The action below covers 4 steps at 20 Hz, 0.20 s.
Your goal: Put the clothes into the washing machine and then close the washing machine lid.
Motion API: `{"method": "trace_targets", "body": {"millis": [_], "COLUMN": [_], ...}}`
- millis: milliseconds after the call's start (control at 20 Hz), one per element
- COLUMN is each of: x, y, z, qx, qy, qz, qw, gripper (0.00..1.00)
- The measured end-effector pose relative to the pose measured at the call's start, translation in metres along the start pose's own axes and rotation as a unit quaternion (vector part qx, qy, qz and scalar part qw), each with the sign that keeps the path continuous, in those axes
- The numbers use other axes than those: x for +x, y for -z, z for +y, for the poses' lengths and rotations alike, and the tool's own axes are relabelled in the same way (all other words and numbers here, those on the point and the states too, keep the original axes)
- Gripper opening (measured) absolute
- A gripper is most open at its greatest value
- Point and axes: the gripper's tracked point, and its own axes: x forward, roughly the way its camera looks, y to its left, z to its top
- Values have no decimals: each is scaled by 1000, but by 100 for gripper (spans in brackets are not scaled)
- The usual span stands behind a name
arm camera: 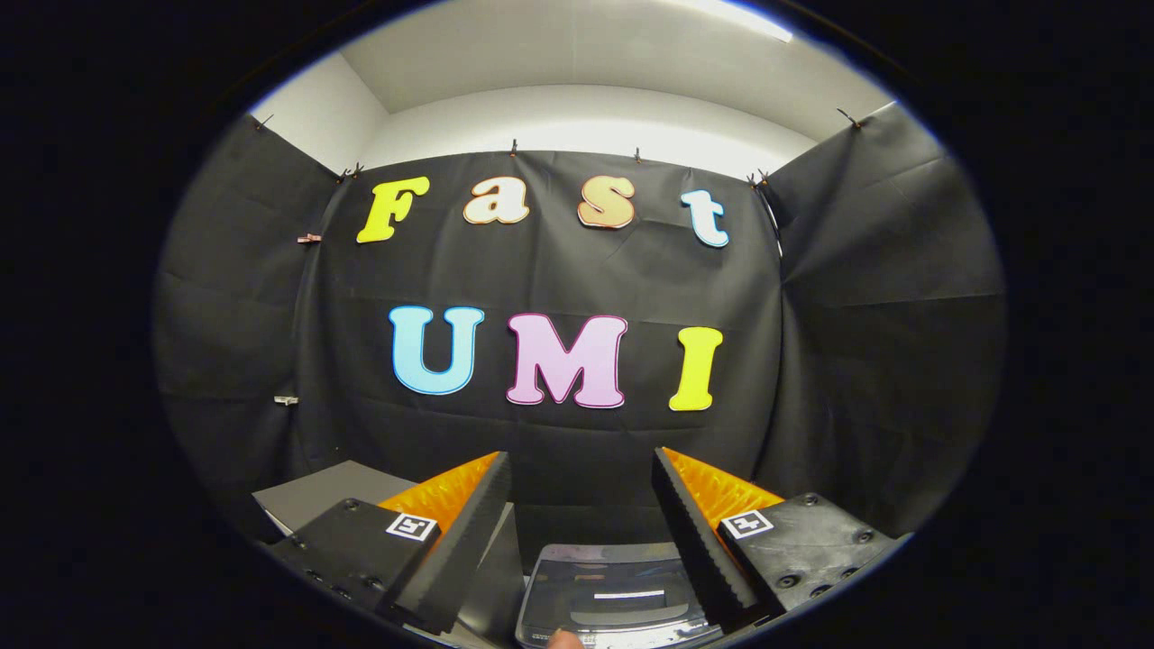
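the gripper [581, 514] hangs open and empty above the washing machine [618, 595] (lid looks down), no clothes seen, so progress is unclear.

Bright ceiling light [721, 13] overhead; sharp centre, fisheye-bent edges.

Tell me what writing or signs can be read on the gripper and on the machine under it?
On the gripper, fingers open with nothing held: no words. Each side bears a square black-and-white marker, which is a pattern, not text.
On the washing machine, low between the fingers: a pale strip, too blurred to read.
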Motion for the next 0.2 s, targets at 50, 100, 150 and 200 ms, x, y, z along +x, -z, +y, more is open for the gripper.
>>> {"method": "trace_targets", "body": {"millis": [50,100,150,200], "x": [2,2,3,4], "y": [1,0,0,0], "z": [-1,0,-1,-2], "qx": [2,5,5,5], "qy": [0,-1,-1,0], "qz": [0,0,-1,-1], "qw": [1000,1000,1000,1000], "gripper": [99,99,99,99]}}
